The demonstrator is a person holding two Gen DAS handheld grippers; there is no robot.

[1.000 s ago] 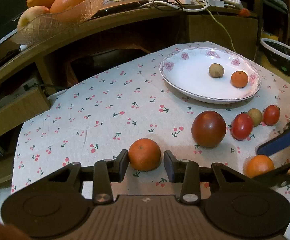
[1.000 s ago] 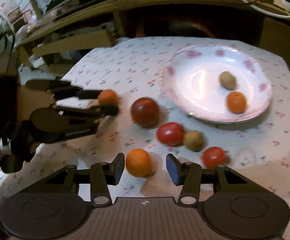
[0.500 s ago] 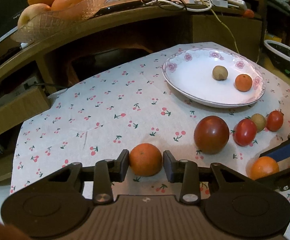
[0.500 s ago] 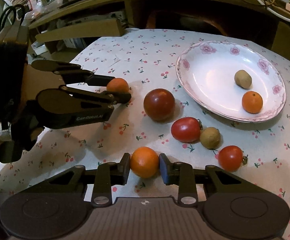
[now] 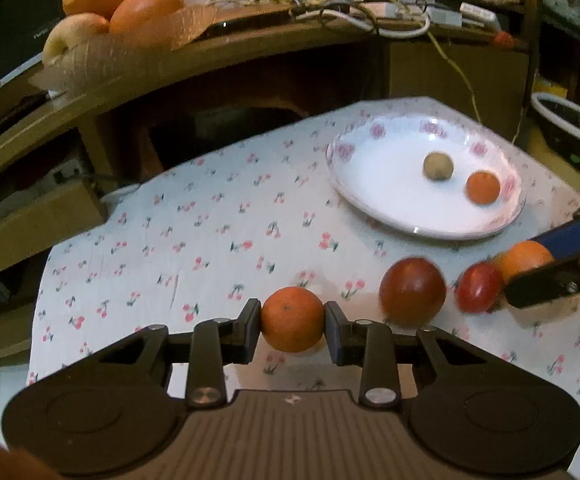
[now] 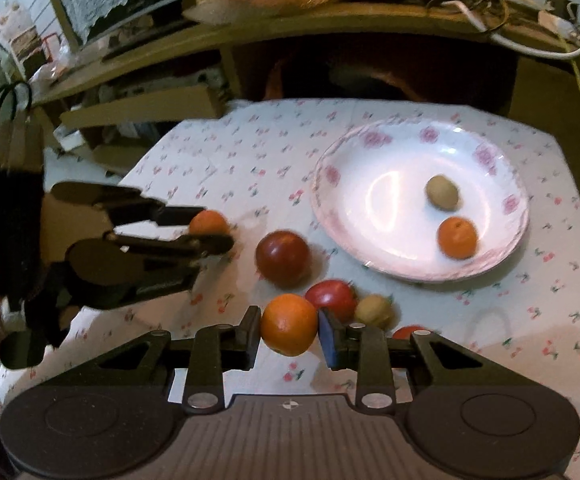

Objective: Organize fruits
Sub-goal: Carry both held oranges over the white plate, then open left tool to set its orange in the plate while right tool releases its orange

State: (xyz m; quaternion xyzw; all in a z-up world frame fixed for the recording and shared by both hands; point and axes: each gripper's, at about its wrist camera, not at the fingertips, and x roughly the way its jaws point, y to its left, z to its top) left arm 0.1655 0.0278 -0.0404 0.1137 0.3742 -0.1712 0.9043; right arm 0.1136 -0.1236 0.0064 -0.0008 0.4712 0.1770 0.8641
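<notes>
tabletop (image 6: 430, 360): cherry-print cloth | plate (image 6: 342, 216): far right, one orange and one tan fruit in it | dark red tomato (image 6: 283, 258): near plate's left | left gripper (image 5: 292, 319): fingers closing on left orange (image 5: 292, 319) | right gripper (image 6: 288, 325): fingers clamp right orange (image 6: 288, 325)

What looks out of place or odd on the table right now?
Nothing stands out. Nothing is spilled or damaged: the plate sits flat, and loose fruit lies on the tablecloth.

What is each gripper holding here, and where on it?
Left gripper: a tangerine, pinched across its middle. Right gripper: another tangerine, likewise.
</notes>
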